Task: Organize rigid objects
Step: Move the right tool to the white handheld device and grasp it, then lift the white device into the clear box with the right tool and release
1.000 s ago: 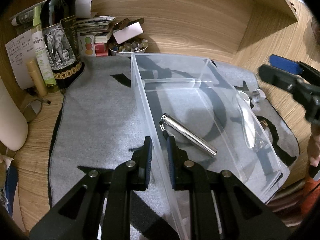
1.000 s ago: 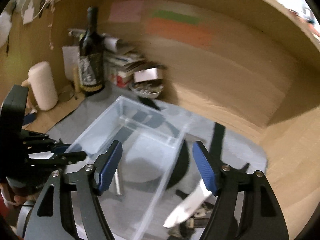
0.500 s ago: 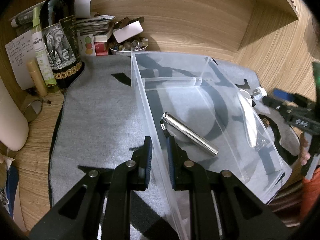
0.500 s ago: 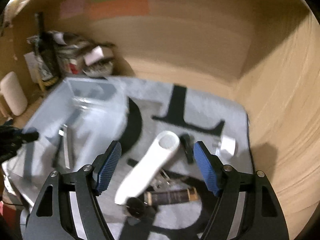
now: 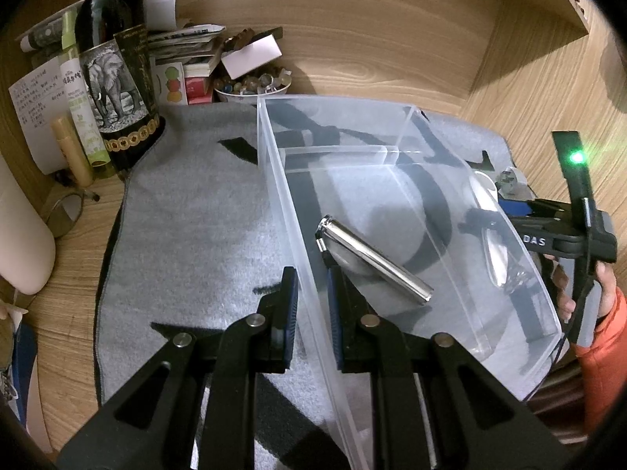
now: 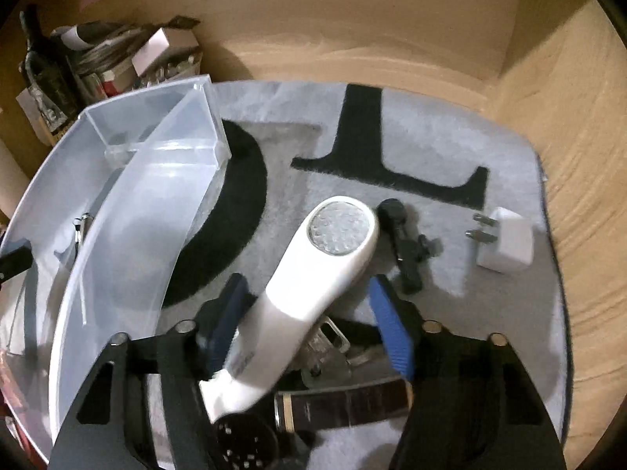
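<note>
Two grippers working: I'm clamping left gripper [image 5: 312, 305] on the clear bin [image 5: 282, 203] wall; right gripper [image 6: 309, 337] jaws are straddling, apart, the white flashlight [image 6: 313, 297], plug [image 6: 505, 241] at 2 o'clock.

A wooden desk [image 5: 509, 90] carries a grey mat [image 5: 188, 211] and wine bottle [image 5: 113, 70].

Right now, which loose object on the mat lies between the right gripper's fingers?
The white flashlight; the black clip and white plug lie farther away.
</note>
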`<state>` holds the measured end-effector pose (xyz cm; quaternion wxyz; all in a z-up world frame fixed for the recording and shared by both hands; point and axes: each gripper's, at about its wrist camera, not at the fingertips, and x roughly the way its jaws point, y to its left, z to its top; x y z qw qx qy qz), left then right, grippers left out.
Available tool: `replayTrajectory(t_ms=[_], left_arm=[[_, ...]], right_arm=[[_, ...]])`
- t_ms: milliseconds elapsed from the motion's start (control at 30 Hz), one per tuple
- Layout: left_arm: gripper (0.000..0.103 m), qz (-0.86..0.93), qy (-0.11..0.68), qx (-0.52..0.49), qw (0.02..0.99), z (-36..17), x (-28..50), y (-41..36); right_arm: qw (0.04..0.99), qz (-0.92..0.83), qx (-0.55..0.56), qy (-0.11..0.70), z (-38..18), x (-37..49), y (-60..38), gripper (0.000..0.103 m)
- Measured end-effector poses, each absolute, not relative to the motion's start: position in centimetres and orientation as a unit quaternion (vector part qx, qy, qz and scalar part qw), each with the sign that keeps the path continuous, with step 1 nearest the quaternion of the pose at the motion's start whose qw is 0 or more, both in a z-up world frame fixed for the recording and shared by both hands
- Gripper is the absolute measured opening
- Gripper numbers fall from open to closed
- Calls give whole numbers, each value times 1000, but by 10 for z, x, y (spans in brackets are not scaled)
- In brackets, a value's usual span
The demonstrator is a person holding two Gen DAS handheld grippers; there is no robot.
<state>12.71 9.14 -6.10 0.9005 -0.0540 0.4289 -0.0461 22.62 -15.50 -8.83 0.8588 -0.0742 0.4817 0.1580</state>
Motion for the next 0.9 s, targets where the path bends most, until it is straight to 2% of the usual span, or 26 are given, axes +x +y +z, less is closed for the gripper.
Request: replayTrajectory(t_ms=[167, 233, 300, 533, 900], left_arm=[[15, -46, 429, -54, 901, -61, 127, 91], [15, -46, 429, -54, 901, -61, 127, 90], [15, -46, 429, -54, 900, -61, 128, 90], [15, -45, 429, -54, 900, -61, 128, 90], [15, -43, 432, -54, 899, -62, 131, 90]], right_arm=[[860, 150, -100, 477, -93, 230, -145, 50], [859, 154, -98, 478, -92, 230, -145, 38], [860, 157, -93, 476, -91, 229, -147, 31], [875, 157, -80, 450, -79, 225, -151, 31], [909, 158, -80, 378, -26, 208, -153, 31]])
